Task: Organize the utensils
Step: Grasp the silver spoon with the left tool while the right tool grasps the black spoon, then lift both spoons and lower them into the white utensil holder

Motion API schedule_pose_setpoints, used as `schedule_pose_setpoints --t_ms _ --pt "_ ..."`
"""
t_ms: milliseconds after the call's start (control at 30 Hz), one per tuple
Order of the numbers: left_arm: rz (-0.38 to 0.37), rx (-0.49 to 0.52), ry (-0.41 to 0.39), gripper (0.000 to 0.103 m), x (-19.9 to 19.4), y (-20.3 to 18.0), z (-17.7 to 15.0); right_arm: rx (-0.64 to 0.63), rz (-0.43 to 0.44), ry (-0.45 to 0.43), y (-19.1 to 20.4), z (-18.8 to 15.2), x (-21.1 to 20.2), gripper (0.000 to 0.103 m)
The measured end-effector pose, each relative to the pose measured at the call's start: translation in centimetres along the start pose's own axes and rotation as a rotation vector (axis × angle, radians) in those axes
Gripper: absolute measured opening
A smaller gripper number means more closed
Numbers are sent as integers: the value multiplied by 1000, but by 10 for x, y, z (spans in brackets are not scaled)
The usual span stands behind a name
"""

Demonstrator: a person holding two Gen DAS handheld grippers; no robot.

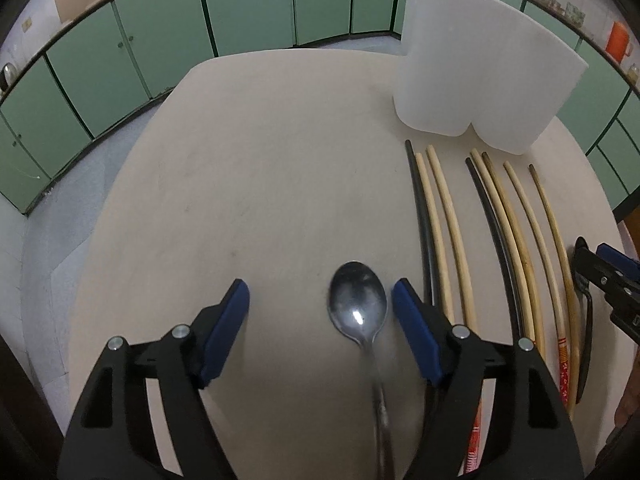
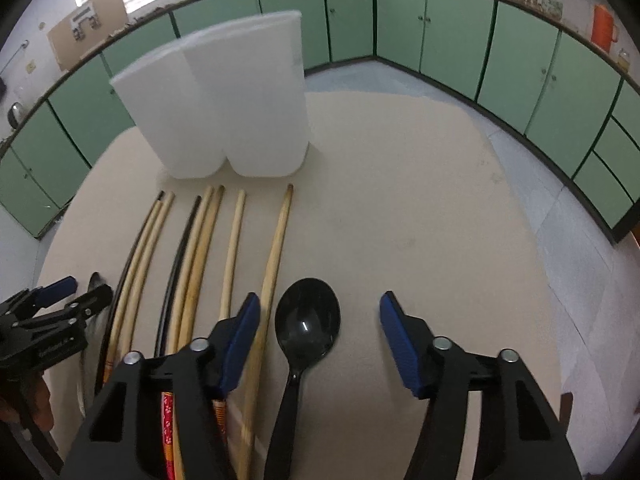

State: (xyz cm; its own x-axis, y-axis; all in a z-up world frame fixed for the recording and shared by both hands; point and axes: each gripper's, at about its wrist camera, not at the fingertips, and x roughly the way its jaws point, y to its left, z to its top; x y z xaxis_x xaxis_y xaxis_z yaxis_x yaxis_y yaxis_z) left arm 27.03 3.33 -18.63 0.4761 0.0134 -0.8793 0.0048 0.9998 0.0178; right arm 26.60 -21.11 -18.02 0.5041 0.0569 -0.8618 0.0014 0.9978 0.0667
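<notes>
- Beige table [image 1: 260, 160]; green cabinets [image 1: 248, 4] line the room.
- White two-part holder [image 1: 480, 80] upright; contents hidden.
- Chopsticks [image 1: 448, 220] lie before it.
- Left gripper [image 1: 320, 296] gapes around metal spoon [image 1: 358, 304]; right gripper [image 2: 320, 312] gapes around black spoon [image 2: 308, 320].

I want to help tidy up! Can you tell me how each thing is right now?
Metal spoon: flat on the table, between the open left gripper pads, not gripped.
Black spoon: flat, between the open right gripper pads, not gripped.
Chopsticks: lying side by side in a row.
White holder: upright; inside hidden.
Cabinet doors: closed.
</notes>
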Motion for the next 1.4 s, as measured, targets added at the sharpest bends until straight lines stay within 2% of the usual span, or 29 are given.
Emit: schedule_pose_setpoints --t_ms 67,133,167,233,300,400,433,533,633,667,800,933,1233,1400 --pt "-9 -7 -1 73 0 -1 0 20 0 5 -3 1 1 56" --pt "-16 -11 -3 70 -1 -1 0 26 -12 11 -1 1 3 48" --pt "-17 -6 -5 64 -2 -3 -1 24 -18 20 1 0 5 41" --pt "-24 3 -5 57 -4 -8 -3 10 -32 16 4 -1 6 41" --pt "-32 13 -7 50 -6 -9 -2 3 -39 11 5 -2 6 37" --pt "-42 33 -15 36 -7 -14 -4 -5 -23 10 5 -2 6 35" --pt "-42 41 -16 28 -8 -17 -5 -11 -19 7 6 -2 5 35" --pt "-48 57 -32 28 -12 -23 -8 -14 51 -34 4 -6 -2 35" --pt "-118 40 -71 28 -19 -21 -14 -57 69 -132 4 -15 -20 35" --pt "-153 29 -110 28 -25 -19 -19 -76 66 -176 4 -19 -26 35" --pt "-197 5 -224 28 -43 -8 -31 -89 85 -264 -2 -24 -37 35" --pt "-200 -25 -339 27 -62 -1 -41 -96 94 -311 -7 -23 -37 35" --pt "-187 -33 -545 27 -95 18 -19 -91 191 -470 -6 -6 -60 35" --pt "-199 -45 -642 27 -119 18 -5 -56 261 -580 -7 18 -73 35"
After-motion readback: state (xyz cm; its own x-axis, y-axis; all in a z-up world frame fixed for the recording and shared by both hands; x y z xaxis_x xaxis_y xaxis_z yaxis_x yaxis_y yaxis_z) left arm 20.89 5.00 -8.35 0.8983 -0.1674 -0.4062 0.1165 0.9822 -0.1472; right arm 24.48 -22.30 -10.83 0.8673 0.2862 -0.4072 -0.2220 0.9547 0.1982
